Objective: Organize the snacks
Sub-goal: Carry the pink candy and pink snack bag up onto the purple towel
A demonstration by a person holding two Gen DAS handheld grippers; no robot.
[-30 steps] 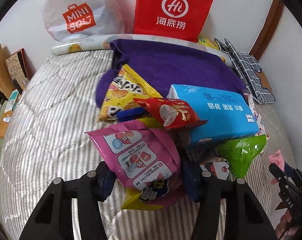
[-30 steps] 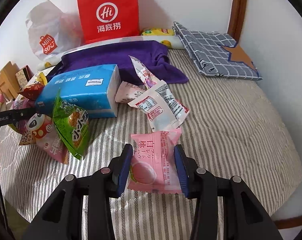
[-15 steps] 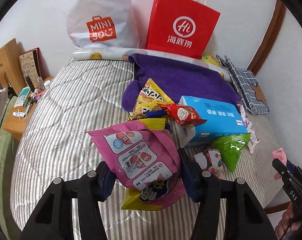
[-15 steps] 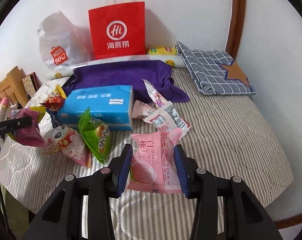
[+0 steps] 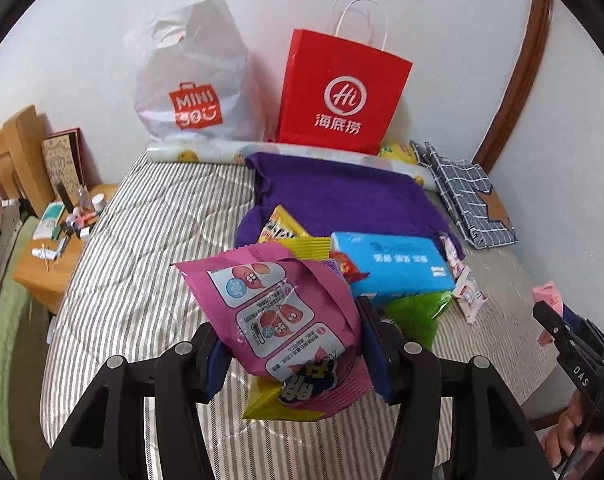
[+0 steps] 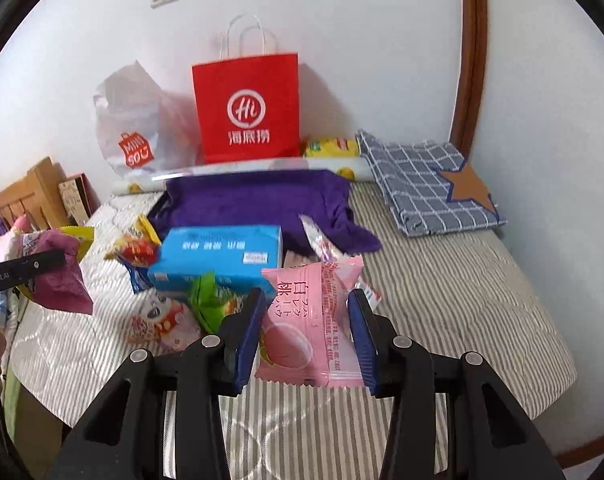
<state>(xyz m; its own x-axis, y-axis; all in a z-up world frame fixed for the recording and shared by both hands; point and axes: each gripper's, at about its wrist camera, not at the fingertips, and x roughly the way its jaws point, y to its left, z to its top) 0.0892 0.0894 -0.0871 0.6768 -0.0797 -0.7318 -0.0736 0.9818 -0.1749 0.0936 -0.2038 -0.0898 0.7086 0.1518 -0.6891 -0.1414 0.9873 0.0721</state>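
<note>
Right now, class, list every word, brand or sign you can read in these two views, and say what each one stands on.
"MINI SO": white plastic bag.
"Hi" and "海底捞": red paper bag.
"白桃": pink peach packet in the right gripper.
"DAS": right gripper's body, seen from the left wrist.
"Robot.AI": left gripper's finger.
Too small or blurred: blue tissue pack, magenta snack bag in the left gripper.

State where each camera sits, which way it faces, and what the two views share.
Left wrist: on the left gripper, facing down the striped bed to the wall; it holds a magenta snack bag; a hand shows at lower right.
Right wrist: on the right gripper, same heading, holding a pink peach packet.
Shared: red bag, blue tissue pack.
</note>
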